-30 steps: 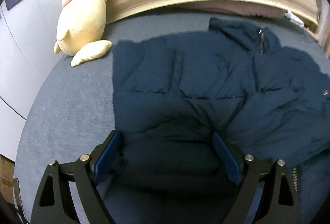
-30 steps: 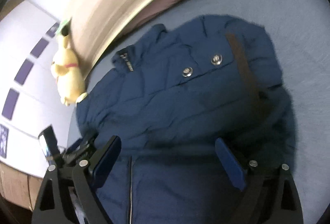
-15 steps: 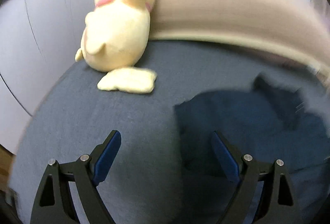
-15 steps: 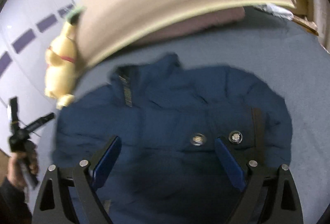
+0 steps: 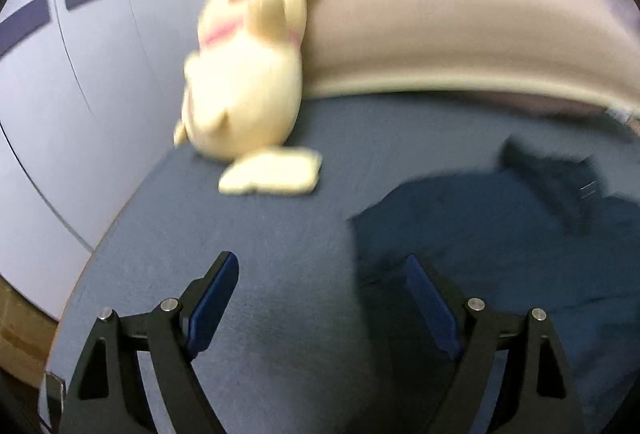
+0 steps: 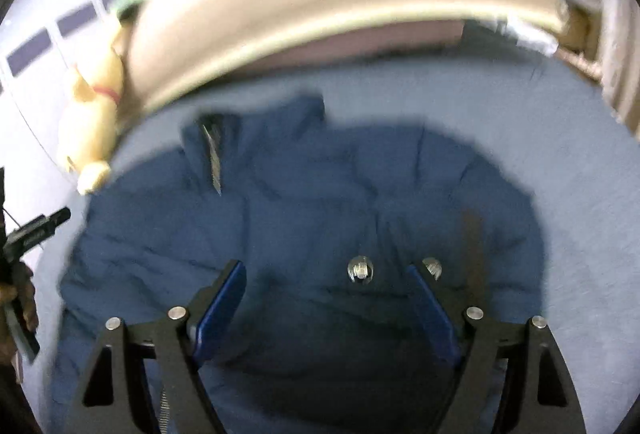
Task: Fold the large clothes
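Note:
A navy puffer jacket (image 6: 320, 202) lies spread front-up on the grey-blue bed (image 6: 580, 194), with its collar and zipper (image 6: 214, 162) toward the headboard. My right gripper (image 6: 325, 268) hovers over its lower front, beside two metal snaps (image 6: 360, 269). Its jaws are closing slowly; only the jacket's surface lies below them, and the pads press on nothing. My left gripper (image 5: 320, 260) is off the jacket's left edge (image 5: 500, 234), over bare bed (image 5: 240, 234). Its jaws are also closing, with nothing between them. The left wrist view is blurred.
A yellow plush toy (image 5: 244, 106) leans against the beige headboard (image 5: 460, 34) at the bed's far left corner. A pale wall with dark stripes (image 5: 60, 94) borders the bed's left side. A hand (image 6: 22, 294) shows at the left edge of the right wrist view.
The left wrist view swung left and up, off the jacket onto bare bed near the plush toy. The right wrist view rolled level, so the jacket sits straight ahead. Both grippers' jaws narrowed slightly.

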Demonstrator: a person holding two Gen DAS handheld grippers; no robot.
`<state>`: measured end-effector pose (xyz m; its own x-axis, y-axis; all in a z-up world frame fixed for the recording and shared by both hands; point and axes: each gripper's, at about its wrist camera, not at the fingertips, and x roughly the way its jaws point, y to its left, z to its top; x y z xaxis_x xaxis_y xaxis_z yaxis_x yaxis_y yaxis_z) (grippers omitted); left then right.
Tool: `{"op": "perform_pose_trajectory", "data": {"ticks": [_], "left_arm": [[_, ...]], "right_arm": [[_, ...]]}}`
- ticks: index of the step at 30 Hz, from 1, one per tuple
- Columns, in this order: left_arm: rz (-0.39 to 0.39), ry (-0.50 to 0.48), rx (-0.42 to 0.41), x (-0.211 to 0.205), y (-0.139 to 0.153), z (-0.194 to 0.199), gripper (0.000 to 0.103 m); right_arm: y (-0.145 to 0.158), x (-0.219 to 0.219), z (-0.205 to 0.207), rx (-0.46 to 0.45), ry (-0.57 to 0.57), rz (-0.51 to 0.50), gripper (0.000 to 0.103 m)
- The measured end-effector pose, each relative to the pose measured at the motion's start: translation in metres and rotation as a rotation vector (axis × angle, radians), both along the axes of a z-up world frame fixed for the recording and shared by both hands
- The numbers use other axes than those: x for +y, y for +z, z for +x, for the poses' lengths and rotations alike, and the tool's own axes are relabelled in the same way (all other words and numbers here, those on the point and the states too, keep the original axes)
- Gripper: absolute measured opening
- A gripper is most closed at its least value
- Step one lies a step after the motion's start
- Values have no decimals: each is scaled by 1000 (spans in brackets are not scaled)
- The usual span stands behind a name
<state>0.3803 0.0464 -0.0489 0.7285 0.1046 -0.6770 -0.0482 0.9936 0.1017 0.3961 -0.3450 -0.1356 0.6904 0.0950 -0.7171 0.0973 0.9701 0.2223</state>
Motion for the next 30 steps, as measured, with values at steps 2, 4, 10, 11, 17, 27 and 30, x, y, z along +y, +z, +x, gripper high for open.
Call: {"op": "perform_pose_trajectory", "data": {"ticks": [2, 4, 10, 11, 17, 27, 30], "left_arm": [[-21, -45, -11, -16, 9, -14, 86], [-43, -100, -5, -39, 6, -29, 86], [32, -149, 111, -87, -42, -35, 86], [38, -143, 134, -89, -53, -33, 87], [38, -133, 146, -90, -67, -23, 89], [43, -122, 145, -90, -72, -26, 92], [31, -126, 155, -87, -70, -21, 93]], "right_arm": [[18, 9, -12, -60, 6, -32, 85], [21, 22, -14, -67, 25, -88, 85], [-27, 37, -7, 71, 44, -148, 85], [-35, 35, -6, 78, 45, -138, 86], [-48, 31, -2, 104, 43, -136, 89], [-55, 29, 1, 111, 41, -142, 92], [-51, 26, 8, 154, 50, -130, 94]]}}
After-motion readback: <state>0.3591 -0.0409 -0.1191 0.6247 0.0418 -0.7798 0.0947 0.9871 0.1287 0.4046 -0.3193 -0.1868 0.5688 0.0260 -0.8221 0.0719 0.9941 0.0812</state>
